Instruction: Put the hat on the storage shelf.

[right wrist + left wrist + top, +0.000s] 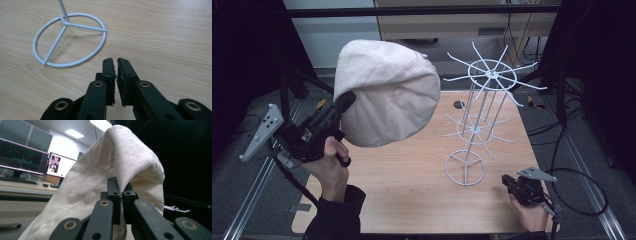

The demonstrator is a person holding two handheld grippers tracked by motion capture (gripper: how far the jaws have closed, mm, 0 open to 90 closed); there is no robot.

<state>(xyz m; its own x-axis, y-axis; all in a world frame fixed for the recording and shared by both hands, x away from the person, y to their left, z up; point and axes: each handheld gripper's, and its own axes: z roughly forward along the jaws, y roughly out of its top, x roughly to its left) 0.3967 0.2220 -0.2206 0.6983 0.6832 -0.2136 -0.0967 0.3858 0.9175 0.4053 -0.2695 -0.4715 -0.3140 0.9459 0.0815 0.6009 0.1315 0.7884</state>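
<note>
A cream fabric cap point(387, 92) hangs in the air over the table's left half, held up by my left gripper point(348, 100). In the left gripper view the jaws are shut on the cap's point(112, 165) edge, and my left gripper point(121, 188) points upward. A white wire rack point(482, 115) with two tiers of radiating hooks stands on a ring base point(465, 167) at the table's right middle. My right gripper point(507, 181) rests low near the table's front right, shut with nothing between its jaws, just right of the ring base point(68, 40); my right gripper point(117, 61) points at the wood.
The wooden table point(412, 185) has a small dark hole point(459, 104) near its back edge. Metal rails run along both sides of the table. Cables lie on the floor to the right. Monitors point(25, 157) stand on a desk behind the cap.
</note>
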